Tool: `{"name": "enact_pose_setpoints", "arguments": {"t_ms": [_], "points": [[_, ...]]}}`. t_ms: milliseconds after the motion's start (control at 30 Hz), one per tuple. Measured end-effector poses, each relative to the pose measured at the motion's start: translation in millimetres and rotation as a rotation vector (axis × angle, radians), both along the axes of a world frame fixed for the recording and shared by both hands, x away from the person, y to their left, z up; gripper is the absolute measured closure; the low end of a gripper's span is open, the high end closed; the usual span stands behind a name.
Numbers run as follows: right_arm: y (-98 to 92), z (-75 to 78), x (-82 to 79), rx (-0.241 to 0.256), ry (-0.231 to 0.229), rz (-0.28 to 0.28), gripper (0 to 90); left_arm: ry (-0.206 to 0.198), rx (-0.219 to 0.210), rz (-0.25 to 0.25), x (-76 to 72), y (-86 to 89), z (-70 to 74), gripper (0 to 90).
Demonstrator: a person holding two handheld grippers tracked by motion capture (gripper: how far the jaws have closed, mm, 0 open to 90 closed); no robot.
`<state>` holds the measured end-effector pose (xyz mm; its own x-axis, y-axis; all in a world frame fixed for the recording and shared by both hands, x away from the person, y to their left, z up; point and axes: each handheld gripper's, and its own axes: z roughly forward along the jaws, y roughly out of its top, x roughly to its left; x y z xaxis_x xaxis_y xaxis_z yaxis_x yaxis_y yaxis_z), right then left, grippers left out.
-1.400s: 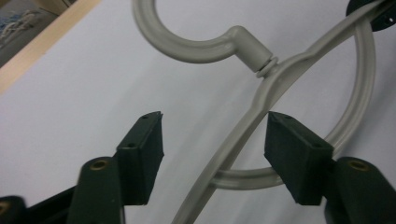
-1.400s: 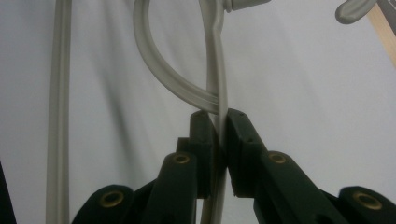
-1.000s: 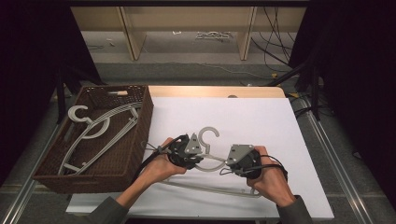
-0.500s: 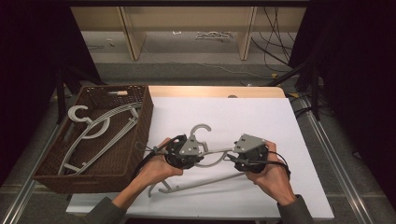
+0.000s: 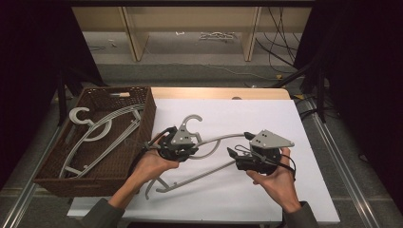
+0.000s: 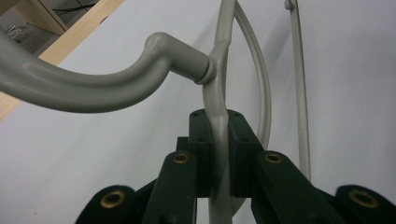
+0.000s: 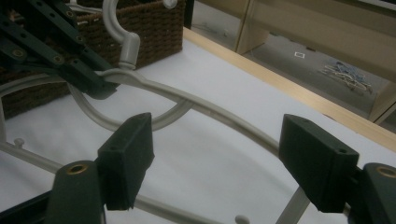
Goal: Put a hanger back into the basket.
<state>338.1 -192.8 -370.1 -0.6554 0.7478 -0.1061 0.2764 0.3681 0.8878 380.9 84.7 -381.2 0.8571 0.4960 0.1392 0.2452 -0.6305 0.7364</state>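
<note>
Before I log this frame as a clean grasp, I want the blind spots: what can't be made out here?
- High view: the left claw's grip on the hanger is covered by its grey plate.
- High view: the hanger's right end is behind the right claw.
- Left gripper view: the hook is cut off by the left edge.
- High view: the small thing at the basket's far rim is too small to identify.

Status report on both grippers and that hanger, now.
Left gripper shut on grey plastic hanger near its hook. Right gripper open, astride its arm, not touching. Brown wicker basket left, holding more hangers.
</note>
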Motion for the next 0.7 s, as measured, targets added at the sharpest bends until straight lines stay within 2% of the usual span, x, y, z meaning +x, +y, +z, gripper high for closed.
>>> {"name": "enact_pose_setpoints", "arguments": {"t_ms": [133, 233, 500, 700], "points": [[-3.6, -7.7, -4.7, 0.054, -0.016, -0.015, 25.5, 0.014, -0.025, 0.032, 2.9, 5.4, 2.4, 82.4], [-5.7, -14.4, -6.7, 0.088, -0.02, -0.022, 23.5, 0.014, -0.043, 0.034, 5.4, 9.2, 5.3, 82.4], [-6.9, -31.5, -11.0, 0.112, 0.0, -0.021, 21.0, 0.045, -0.098, 0.07, 6.8, 17.2, 16.0, 82.3], [-7.6, -36.0, -14.3, 0.121, 0.004, -0.024, 21.1, 0.055, -0.13, 0.074, 6.9, 22.7, 37.3, 82.3]]}}
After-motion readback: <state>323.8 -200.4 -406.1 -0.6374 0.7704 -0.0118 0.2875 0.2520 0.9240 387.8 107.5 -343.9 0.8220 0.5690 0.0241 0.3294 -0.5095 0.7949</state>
